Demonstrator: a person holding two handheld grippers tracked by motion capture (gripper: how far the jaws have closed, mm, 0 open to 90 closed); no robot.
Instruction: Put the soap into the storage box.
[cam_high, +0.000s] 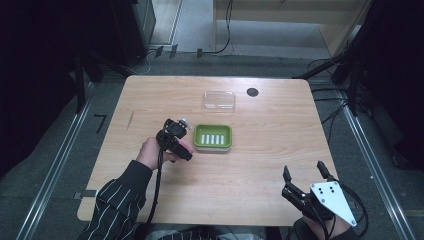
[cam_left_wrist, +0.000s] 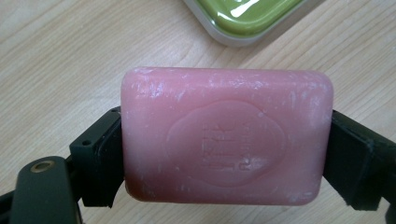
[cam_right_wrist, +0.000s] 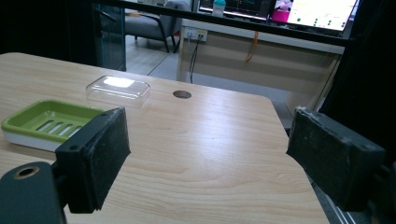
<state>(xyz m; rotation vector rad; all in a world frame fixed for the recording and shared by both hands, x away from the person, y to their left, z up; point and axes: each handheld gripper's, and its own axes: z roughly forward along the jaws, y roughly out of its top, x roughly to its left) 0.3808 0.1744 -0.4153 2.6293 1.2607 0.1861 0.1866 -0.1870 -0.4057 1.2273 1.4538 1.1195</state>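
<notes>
A pink soap bar (cam_left_wrist: 227, 135) with an embossed oval sits clamped by its short ends between the black jaws of my left gripper (cam_left_wrist: 224, 154), just above the wooden table. In the high view that left gripper (cam_high: 176, 137) is held by a hand immediately left of the green soap dish (cam_high: 212, 136), whose slotted tray holds nothing. A corner of the dish (cam_left_wrist: 243, 18) appears beyond the soap. My right gripper (cam_high: 305, 175) rests near the table's front right edge, jaws wide apart around nothing. From the right gripper view (cam_right_wrist: 205, 154) the dish (cam_right_wrist: 46, 120) lies at the left.
A clear plastic lid (cam_high: 219, 99) lies behind the dish, also seen as the lid (cam_right_wrist: 118, 89) in the right gripper view. A dark round grommet (cam_high: 252, 92) sits in the tabletop to its right. Table edges drop to the floor on all sides; cables run along the right.
</notes>
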